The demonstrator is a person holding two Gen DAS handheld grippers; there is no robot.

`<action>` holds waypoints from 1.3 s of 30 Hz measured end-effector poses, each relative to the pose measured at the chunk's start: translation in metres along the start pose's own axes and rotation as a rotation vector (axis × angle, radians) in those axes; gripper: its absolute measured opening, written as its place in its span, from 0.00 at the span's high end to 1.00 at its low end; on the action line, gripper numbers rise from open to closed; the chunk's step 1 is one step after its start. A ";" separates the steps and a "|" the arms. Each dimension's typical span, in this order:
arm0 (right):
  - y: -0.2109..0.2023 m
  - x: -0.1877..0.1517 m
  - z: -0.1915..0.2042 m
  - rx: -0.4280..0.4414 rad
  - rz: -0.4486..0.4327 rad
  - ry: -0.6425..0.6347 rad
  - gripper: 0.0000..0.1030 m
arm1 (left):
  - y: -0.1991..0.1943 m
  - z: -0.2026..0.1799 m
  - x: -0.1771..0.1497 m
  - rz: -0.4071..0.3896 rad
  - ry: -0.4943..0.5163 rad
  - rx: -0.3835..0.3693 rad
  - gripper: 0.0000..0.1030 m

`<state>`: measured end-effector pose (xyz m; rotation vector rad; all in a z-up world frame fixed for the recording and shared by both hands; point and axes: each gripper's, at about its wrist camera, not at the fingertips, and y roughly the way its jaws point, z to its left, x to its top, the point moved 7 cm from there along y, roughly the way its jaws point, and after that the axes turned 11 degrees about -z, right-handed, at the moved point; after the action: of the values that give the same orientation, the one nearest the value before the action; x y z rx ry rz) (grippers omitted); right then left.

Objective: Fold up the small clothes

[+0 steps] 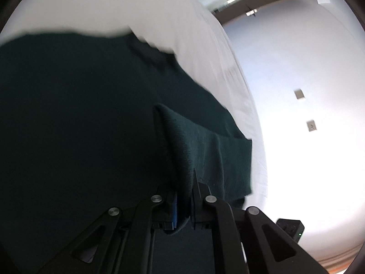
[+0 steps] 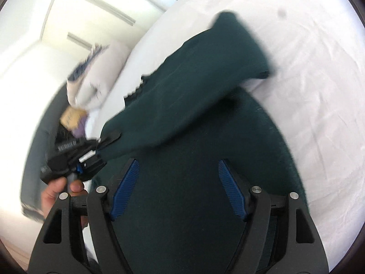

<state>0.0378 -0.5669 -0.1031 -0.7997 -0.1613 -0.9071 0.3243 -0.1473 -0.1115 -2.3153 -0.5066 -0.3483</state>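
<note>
The dark green garment (image 2: 194, 114) lies on a white bed sheet (image 2: 308, 91) and fills the middle and lower part of both views. One long part of it, maybe a sleeve, is lifted and stretches from the lower left toward the upper right of the right wrist view.

The left gripper (image 1: 183, 196) is clamped tight on an edge of the green cloth, at the bottom middle of its own view. It also shows at the left of the right wrist view, with a hand (image 2: 59, 194) under it. The right gripper (image 2: 176, 189) has its blue pads wide apart, with nothing between them. It hangs over the flat green cloth.

What could go wrong? The left gripper holds only a thin bit of the edge, so a hard pull could make the cloth slip out. The lifted part could also flop down crooked and make a messy fold. The open right gripper could grab two layers at once and bunch the cloth.

A small tan tag (image 2: 73, 116) shows at the left, but it is too blurry to read. No other writing can be read.
</note>
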 end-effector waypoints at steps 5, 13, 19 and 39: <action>0.006 0.006 -0.013 0.015 -0.026 0.071 0.31 | -0.030 0.051 0.031 -0.075 -0.012 0.111 0.93; -0.004 0.015 -0.005 -0.008 -0.043 0.081 0.31 | -0.034 0.093 0.038 -0.094 -0.042 0.176 0.93; -0.001 0.024 0.003 -0.014 -0.055 0.123 0.31 | -0.030 0.108 0.034 -0.091 -0.020 0.193 0.92; 0.122 0.165 0.045 0.098 0.011 0.200 0.31 | -0.054 0.083 0.068 -0.298 0.201 0.157 0.90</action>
<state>0.2420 -0.5985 -0.0649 -0.6151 -0.0258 -0.9556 0.3683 -0.0360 -0.1105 -2.0273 -0.7506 -0.6529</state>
